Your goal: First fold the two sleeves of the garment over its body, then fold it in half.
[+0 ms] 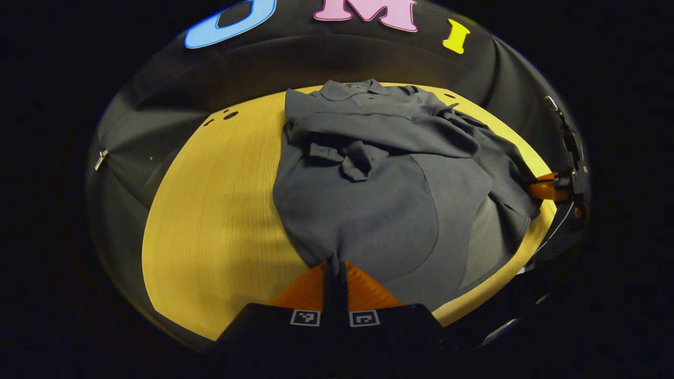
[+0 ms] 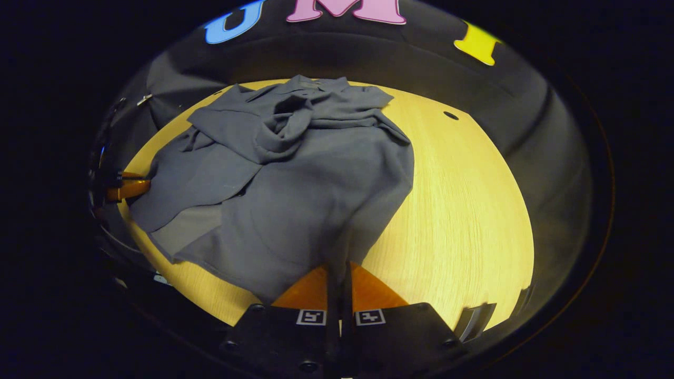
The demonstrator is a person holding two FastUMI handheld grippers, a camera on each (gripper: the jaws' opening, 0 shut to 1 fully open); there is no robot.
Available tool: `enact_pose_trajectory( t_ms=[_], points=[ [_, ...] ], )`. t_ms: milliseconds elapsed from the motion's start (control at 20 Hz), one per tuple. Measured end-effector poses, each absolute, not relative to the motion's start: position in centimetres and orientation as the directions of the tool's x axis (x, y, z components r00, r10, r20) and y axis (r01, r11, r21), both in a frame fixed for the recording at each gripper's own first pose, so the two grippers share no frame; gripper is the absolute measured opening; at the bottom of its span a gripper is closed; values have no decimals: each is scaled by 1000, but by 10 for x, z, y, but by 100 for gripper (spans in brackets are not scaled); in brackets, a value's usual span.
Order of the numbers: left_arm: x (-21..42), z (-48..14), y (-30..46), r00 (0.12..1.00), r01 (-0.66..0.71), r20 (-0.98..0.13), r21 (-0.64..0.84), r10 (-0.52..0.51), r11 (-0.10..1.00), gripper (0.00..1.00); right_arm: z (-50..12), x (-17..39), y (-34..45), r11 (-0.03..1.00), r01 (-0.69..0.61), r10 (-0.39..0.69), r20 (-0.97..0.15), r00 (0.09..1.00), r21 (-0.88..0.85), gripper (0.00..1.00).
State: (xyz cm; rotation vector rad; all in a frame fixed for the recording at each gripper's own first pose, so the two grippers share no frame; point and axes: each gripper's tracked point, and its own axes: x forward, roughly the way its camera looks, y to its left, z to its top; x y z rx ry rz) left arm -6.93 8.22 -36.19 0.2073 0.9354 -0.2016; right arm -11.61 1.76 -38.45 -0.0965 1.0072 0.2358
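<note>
- Left gripper view: a grey garment (image 1: 379, 179) lies on the wooden surface (image 1: 210, 210), both sleeves folded over its body. The left tool (image 1: 335, 268) pinches its near hem. The right tool (image 1: 542, 188) grips the far edge.
- Right gripper view: the right tool (image 2: 339, 271) is clamped on the hem of the garment (image 2: 295, 179); the left tool (image 2: 129, 188) touches its left edge.

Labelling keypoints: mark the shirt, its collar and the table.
shirt (image 1: 368, 221): left gripper view, on the flat body panel.
collar (image 2: 308, 83): right gripper view, on its far top edge.
table (image 2: 463, 210): right gripper view, on bare wood beside the shirt.
</note>
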Motion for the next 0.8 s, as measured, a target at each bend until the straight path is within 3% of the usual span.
enact_pose_trajectory(
  t_ms=[250,450,800],
  points=[
    [-115,-360,80,483,295,-859,-24,-171,955,2,-365,-149,11,971,-216,200,-840,504,101,6],
    [-102,-352,77,424,273,-882,-91,-205,958,6,-351,-158,9,968,-203,229,-846,482,147,6],
    [-51,-271,66,601,196,-756,-174,-258,965,5,-261,-80,18,962,-130,262,-666,699,242,6]
  ],
)
